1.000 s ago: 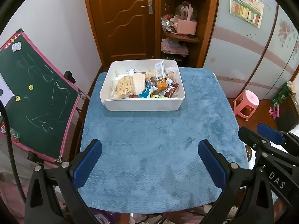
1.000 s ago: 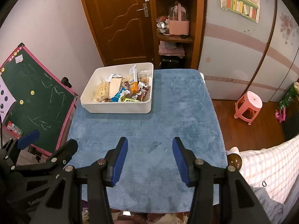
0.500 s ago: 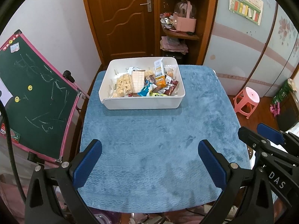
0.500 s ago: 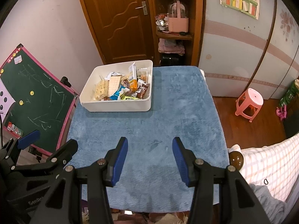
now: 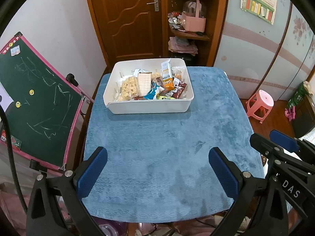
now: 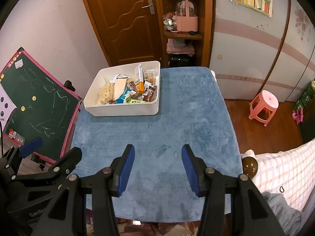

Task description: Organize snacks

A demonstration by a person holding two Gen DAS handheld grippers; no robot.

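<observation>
A white bin (image 5: 149,105) full of several snack packets (image 5: 155,84) stands at the far left of a blue-cloth table (image 5: 167,141); it also shows in the right wrist view (image 6: 126,110). My left gripper (image 5: 157,169) is open and empty above the table's near edge. My right gripper (image 6: 158,167) is open and empty, also at the near edge, to the right of the left one. Both are well short of the bin.
A green chalkboard (image 5: 33,102) leans at the table's left side. A pink stool (image 6: 263,106) stands on the floor to the right. A checked cloth (image 6: 283,177) lies near right. A wooden door (image 5: 130,17) and shelf (image 5: 189,33) stand behind the table.
Both grippers have risen and tilted slightly; the bin sits lower in both views. Jaws unchanged, nothing taken hold of.
</observation>
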